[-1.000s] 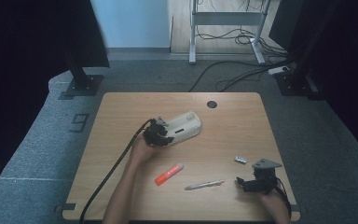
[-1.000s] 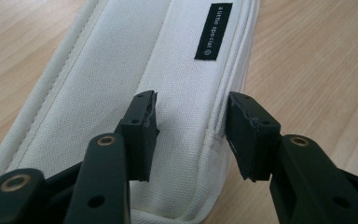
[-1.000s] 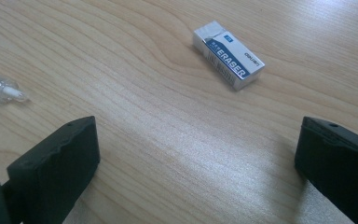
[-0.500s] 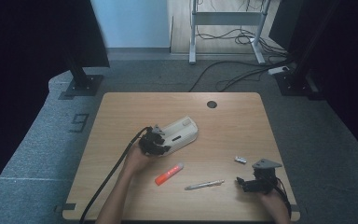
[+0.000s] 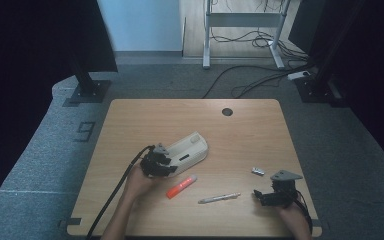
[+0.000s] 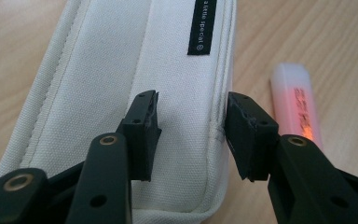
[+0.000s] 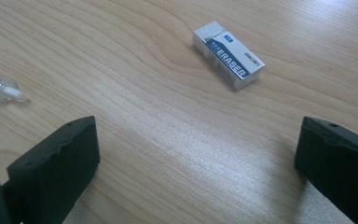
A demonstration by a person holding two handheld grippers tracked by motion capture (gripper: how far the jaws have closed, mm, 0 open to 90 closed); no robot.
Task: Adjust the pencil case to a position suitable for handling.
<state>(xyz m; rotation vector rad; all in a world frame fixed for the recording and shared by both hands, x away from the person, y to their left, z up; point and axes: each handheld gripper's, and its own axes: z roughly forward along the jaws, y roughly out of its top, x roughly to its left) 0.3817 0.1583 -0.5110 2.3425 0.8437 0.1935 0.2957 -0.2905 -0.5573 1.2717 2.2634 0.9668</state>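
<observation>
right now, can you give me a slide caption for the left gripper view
Left gripper pinching a fold of the white pencil case on the wooden table, orange highlighter lying alongside.

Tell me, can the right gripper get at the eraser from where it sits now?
Probably yes. The right gripper has its jaws wide open, and bare table lies between them and the eraser, with the pen off to one side.

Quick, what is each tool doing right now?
Left tool: shut on the white pencil case, pinching its fabric.
Right tool: open, holding nothing, over bare table.
</observation>
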